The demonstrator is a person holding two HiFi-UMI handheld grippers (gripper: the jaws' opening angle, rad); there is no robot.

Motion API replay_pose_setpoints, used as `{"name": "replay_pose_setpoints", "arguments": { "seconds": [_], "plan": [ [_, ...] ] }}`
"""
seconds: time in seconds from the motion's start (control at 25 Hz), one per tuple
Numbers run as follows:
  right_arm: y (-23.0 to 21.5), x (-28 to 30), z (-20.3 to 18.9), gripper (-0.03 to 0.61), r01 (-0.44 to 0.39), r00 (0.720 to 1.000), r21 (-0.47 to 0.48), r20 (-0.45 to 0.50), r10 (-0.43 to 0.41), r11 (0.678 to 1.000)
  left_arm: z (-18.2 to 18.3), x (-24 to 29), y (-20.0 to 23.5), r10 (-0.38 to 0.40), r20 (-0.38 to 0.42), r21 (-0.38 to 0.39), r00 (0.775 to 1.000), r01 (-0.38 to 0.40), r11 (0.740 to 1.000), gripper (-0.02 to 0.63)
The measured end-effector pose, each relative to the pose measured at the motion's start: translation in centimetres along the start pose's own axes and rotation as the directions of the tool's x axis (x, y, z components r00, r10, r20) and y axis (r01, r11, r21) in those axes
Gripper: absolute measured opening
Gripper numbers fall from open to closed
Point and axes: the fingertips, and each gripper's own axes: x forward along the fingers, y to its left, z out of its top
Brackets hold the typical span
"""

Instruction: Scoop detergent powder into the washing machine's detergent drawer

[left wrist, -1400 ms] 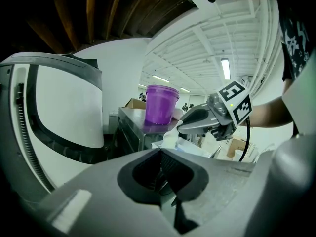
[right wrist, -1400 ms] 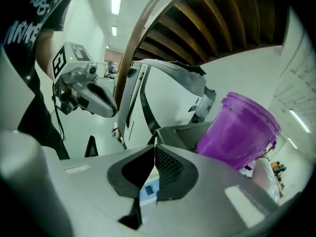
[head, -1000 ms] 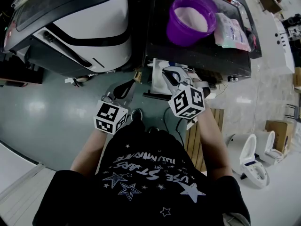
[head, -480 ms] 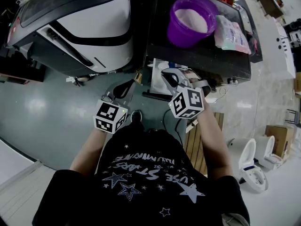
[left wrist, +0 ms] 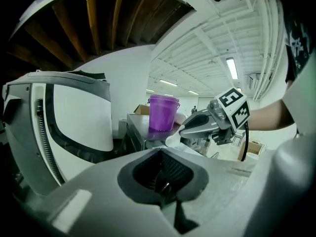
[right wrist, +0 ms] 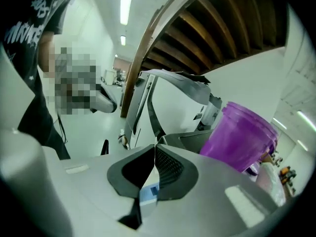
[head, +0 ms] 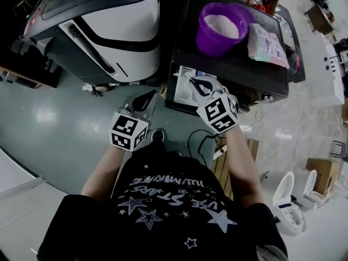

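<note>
A purple bucket (head: 223, 29) with white powder (head: 222, 25) stands on a dark machine top (head: 239, 69). From that machine's front juts a white open drawer (head: 182, 78). My right gripper (head: 197, 85) hovers over the drawer, shut on the handle of a white scoop (right wrist: 148, 194). In the left gripper view the scoop's bowl (left wrist: 173, 140) shows at the right gripper's (left wrist: 197, 125) tip, in front of the bucket (left wrist: 163, 112). My left gripper (head: 148, 98) hangs left of the drawer over the floor, shut and empty.
A large white and black machine (head: 109, 20) stands left of the dark one. A plastic bag (head: 266, 42) lies beside the bucket. A cable (head: 204, 140) and wooden slats (head: 223, 162) lie on the floor by the person's legs. White toilets (head: 283, 200) sit at lower right.
The head view has shifted slightly. Both grippers have edged a little nearer the machines, the right one staying over the drawer with the scoop.
</note>
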Motion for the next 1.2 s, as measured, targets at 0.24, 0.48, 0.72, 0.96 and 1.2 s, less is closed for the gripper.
{"name": "replay_pose_setpoints", "arguments": {
  "seconds": [0.24, 0.48, 0.72, 0.96, 1.2],
  "plan": [
    [-1.4, -2.6, 1.4, 0.034, 0.009, 0.990, 0.256, 0.133, -0.045, 0.967, 1.1, -1.6, -0.9, 0.035, 0.033, 0.004, 0.999, -0.036, 0.999, 0.000],
    [-2.1, -6.3, 2.2, 0.034, -0.029, 0.965, 0.456, 0.244, -0.094, 0.889, 2.0, -3.1, -2.2, 0.058, 0.063, 0.012, 0.996, -0.059, 0.998, 0.000],
    [-2.3, -10.3, 1.5, 0.034, -0.093, 0.930, 0.682, 0.320, -0.181, 0.725, 2.1, -4.4, -4.0, 0.090, 0.077, -0.026, 0.993, -0.088, 0.996, 0.000],
    [-0.4, -13.4, 1.1, 0.034, -0.207, 0.895, 0.746, 0.406, -0.186, 0.633, 0.8, -6.6, -7.4, 0.114, 0.067, -0.057, 0.991, -0.111, 0.992, 0.000],
    [1.8, -15.5, -0.3, 0.034, -0.242, 0.886, 0.762, 0.426, -0.184, 0.601, -1.2, -8.5, -9.2, 0.145, 0.042, -0.073, 0.988, -0.142, 0.987, 0.000]
  ]
}}
